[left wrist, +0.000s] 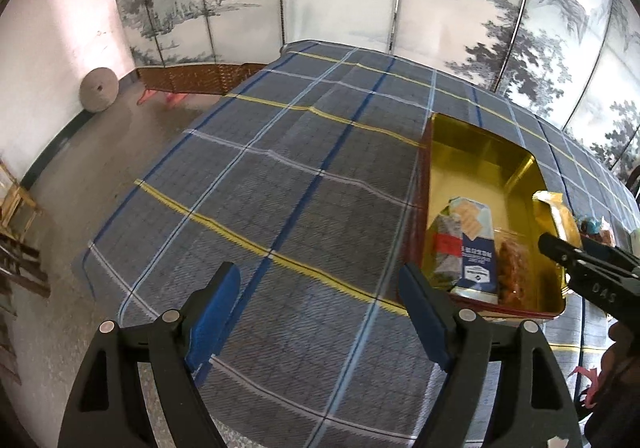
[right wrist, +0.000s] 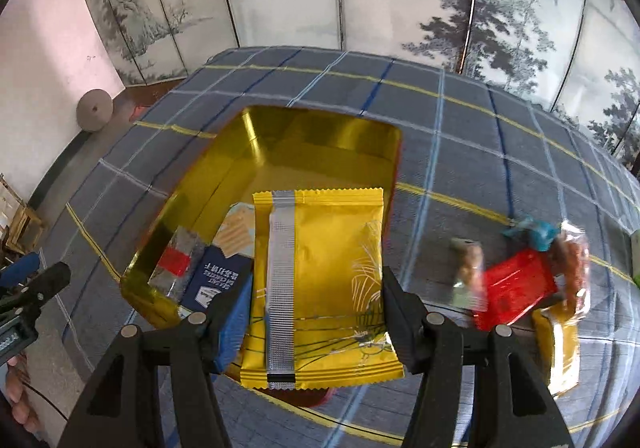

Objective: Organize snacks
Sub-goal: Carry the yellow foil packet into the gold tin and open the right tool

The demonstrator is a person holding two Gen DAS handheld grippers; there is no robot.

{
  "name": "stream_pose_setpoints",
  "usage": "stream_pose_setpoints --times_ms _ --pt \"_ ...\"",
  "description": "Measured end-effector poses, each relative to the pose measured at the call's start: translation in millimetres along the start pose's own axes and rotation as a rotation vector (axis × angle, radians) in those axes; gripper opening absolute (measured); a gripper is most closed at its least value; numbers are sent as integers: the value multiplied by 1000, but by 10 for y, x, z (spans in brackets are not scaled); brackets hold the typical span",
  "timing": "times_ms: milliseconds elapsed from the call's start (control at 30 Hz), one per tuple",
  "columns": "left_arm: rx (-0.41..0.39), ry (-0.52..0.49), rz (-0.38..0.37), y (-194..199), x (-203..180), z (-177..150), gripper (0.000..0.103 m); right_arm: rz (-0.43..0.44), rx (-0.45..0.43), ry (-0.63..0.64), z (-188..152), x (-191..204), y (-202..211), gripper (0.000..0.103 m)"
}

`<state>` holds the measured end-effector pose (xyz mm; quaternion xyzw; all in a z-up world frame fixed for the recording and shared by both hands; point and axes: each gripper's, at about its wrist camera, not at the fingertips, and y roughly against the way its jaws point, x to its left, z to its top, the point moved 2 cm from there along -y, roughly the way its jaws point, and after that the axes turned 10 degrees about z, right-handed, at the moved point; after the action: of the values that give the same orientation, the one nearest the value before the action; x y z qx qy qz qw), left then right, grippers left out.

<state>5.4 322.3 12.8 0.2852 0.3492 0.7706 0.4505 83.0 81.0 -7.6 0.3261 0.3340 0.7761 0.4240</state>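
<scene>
Painted folding screens stood behind a table under a blue-grey plaid cloth (left wrist: 280,175). An open gold rectangular tin (right wrist: 320,131) lay near the cloth's right edge; a navy cracker pack (left wrist: 474,248), a silver-and-red sachet (left wrist: 446,244) and a clear bag of orange snacks (left wrist: 514,268) were stacked at its near end, presumably to leave the far end free. The right gripper (right wrist: 316,332) was clamped on a flat gold foil packet (right wrist: 320,288), held above the tin for placing. More wrapped snacks (right wrist: 524,288) waited on the cloth beside it. The left gripper (left wrist: 320,312), jaws apart and empty, hovered clear.

"DAS" on right gripper (left wrist: 560,248)
</scene>
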Motion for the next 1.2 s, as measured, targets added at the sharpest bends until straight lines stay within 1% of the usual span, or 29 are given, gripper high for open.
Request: stream_pose_setpoints --times_ms 167,400,500,600,667,767,1000,1200 --pt "5 9 7 -11 86 -17 78 -7 26 15 -22 69 -126 61" --pt "11 17 6 -9 132 -23 79 -39 18 51 -7 144 -168 61" --pt "15 19 3 -11 135 -24 80 -19 29 55 1 166 -205 61" --pt "21 21 4 -11 138 -40 80 -32 29 68 -4 212 -234 61" --pt "22 17 3 -3 133 -55 80 -24 32 65 -2 230 -256 61" --pt "24 14 7 0 132 -66 80 1 52 52 -15 248 -303 61" --pt "31 16 3 -4 119 -86 80 12 85 46 -90 253 -404 62" --pt "39 11 -2 -18 74 -104 80 14 84 77 -129 296 -397 62"
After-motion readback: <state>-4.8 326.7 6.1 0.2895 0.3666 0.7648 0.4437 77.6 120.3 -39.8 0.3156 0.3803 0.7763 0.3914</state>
